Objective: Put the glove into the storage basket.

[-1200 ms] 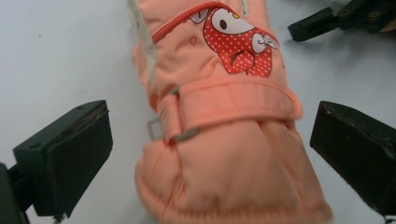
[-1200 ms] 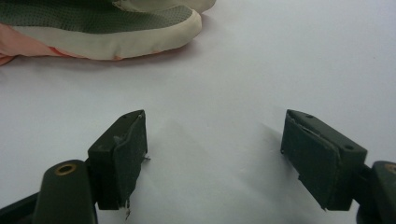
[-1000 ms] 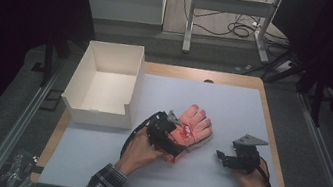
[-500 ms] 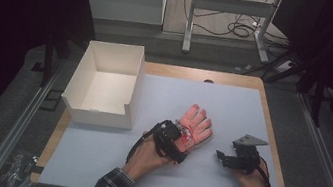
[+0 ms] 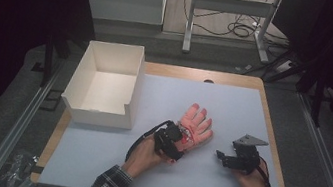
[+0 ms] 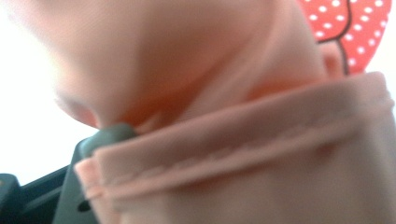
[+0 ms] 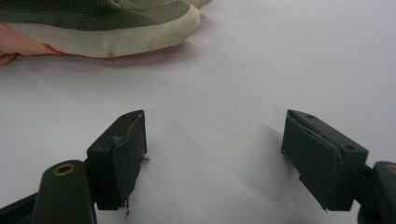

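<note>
At lower centre of the high view, the left gripper [image 5: 178,143], jaws just closed, clamps the pink glove [image 5: 196,125] by its cuff for lifting off the table [image 5: 233,104], while the right gripper [image 5: 221,156] waits open, empty, lower right.

Box: a white open box [image 5: 105,86] stood at the table's far left.
Table: a pale mat [image 5: 233,104] covered its wooden top.
</note>
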Motion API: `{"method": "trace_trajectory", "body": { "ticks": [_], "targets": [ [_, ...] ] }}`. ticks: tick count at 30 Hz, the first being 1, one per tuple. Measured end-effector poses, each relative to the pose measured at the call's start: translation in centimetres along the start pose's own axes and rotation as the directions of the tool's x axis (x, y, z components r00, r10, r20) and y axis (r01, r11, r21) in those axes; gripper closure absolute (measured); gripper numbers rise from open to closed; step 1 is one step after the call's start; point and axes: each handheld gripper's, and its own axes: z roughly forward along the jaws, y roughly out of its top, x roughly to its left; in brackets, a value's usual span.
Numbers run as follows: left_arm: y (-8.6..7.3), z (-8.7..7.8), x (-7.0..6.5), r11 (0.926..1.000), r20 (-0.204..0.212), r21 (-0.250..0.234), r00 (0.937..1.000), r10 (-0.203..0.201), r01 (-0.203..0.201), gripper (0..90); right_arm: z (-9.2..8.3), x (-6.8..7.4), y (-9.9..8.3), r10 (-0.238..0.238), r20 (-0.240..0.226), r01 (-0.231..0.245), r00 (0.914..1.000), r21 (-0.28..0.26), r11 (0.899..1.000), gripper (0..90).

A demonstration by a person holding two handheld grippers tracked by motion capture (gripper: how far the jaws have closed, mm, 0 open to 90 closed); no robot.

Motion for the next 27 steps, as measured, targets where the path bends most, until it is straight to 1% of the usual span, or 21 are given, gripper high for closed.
{"method": "trace_trajectory", "body": {
  "ticks": [3,5,9,16,23,27],
  "targets": [
    [0.0,-0.1,0.1,0.9999,0.008,-0.013,0.9999,-0.006,0.006,39.9,0.0,0.0,0.0,0.0,0.0,0.0,1.0,0.0,1.0,22.4],
    [-0.1,-0.4,0.4,0.9989,0.025,-0.038,0.9994,-0.025,0.026,40.6,0.0,0.0,0.0,0.0,0.0,0.0,1.0,0.0,1.0,22.4],
    [0.0,-0.9,0.8,0.9974,0.029,-0.056,0.9986,-0.044,0.046,40.8,0.0,0.0,0.0,0.001,0.0,-0.001,1.0,0.0,1.0,22.4],
    [0.6,-2.0,1.6,0.9955,0.018,-0.074,0.9981,-0.058,0.06,40.3,0.0,0.0,0.0,0.001,0.0,-0.001,1.0,0.0,1.0,22.4],
    [1.2,-3.0,2.3,0.9946,0.0,-0.079,0.9976,-0.069,0.068,39.6,0.0,0.0,0.0,-0.002,-0.001,0.002,1.0,0.0,1.0,22.4],
    [1.7,-3.9,2.8,0.9931,-0.013,-0.087,0.9968,-0.079,0.078,39.4,0.0,0.0,0.0,0.0,0.0,0.0,1.0,-0.001,1.0,22.4]
  ]
}}
